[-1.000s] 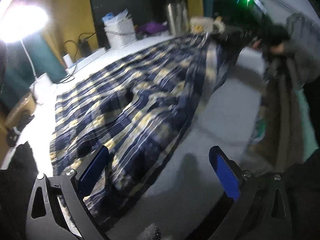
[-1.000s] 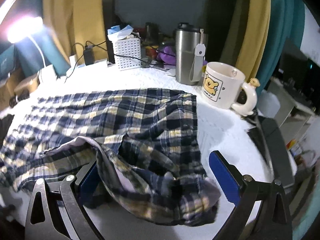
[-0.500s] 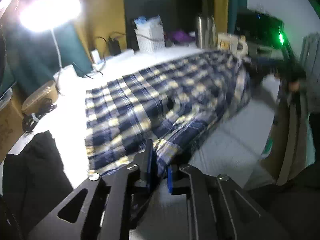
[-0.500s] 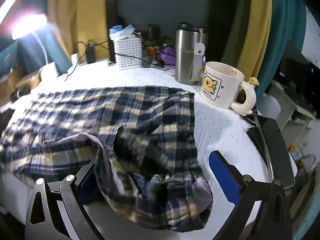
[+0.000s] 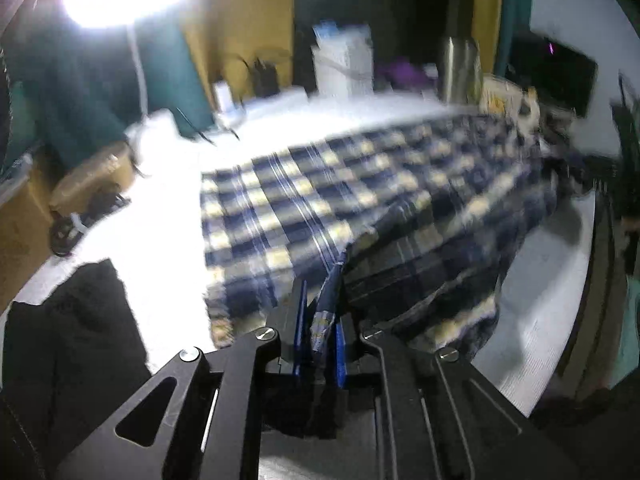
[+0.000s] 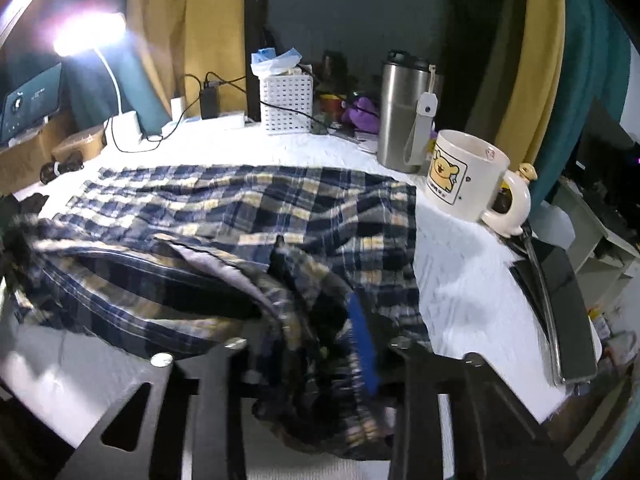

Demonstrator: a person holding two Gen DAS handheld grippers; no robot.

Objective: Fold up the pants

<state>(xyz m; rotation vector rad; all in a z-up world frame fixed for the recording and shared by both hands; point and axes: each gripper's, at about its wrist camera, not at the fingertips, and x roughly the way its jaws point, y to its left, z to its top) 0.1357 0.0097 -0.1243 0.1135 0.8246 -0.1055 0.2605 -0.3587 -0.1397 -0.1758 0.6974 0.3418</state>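
The blue, yellow and white plaid pants [image 5: 360, 200] lie spread across a white table [image 5: 160, 208]; they also show in the right wrist view [image 6: 248, 208]. My left gripper [image 5: 318, 320] is shut on the hem edge of one leg and lifts it off the table. My right gripper [image 6: 320, 332] is shut on the bunched waist end of the pants at the table's near edge. The near leg hangs between both grippers, raised over the flat one.
A bear mug [image 6: 464, 176], a steel tumbler [image 6: 404, 112], a white basket [image 6: 286, 104], chargers and cables stand at the table's back. A lamp [image 6: 88, 36] glares at left. A black garment [image 5: 68, 344] lies at the left end. A dark tablet [image 6: 560, 308] lies at right.
My right gripper closed on the waist end of the pants. My left gripper, open a second ago, closed on the hem and is lifting it; the near leg has risen.
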